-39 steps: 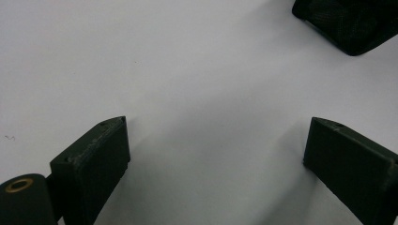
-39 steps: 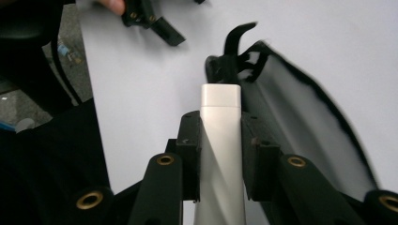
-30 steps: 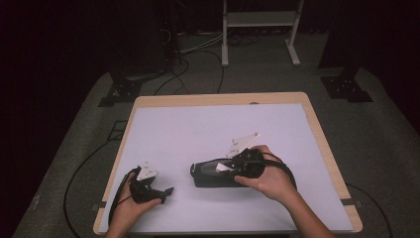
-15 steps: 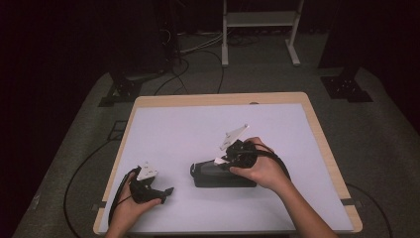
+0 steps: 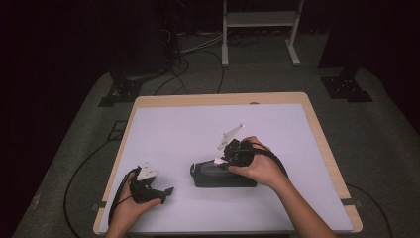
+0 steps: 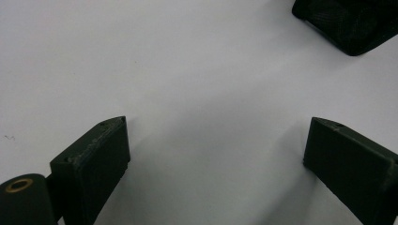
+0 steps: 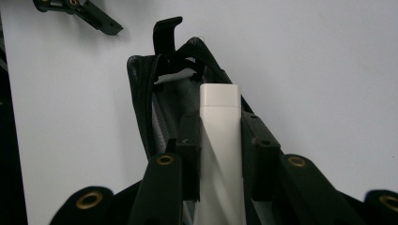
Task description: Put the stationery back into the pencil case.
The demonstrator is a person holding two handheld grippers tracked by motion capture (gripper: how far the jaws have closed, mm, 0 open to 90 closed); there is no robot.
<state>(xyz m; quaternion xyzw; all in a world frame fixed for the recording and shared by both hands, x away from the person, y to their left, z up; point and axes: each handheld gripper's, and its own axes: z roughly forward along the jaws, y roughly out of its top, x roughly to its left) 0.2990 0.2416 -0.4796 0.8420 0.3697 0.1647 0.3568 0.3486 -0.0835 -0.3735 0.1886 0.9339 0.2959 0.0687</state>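
The right hand-held gripper (image 7: 219, 154) clamps a white tube (image 7: 219, 140) over the open black pouch (image 7: 155, 98) lying mid-bench (image 5: 173, 124). It should keep the tube aligned with the zipper opening and slide it in deep before releasing. The left hand-held gripper (image 6: 216, 154) rests open nearby, and could steady the pouch.

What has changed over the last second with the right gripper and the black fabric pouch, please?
The right gripper has tipped up, its grey plate rising, and the hand has shifted slightly toward the table's near edge. Its jaws clamp a white rectangular stick at the open mouth of the black fabric pouch. The pouch has stayed put, as has the left gripper, open on the white table.
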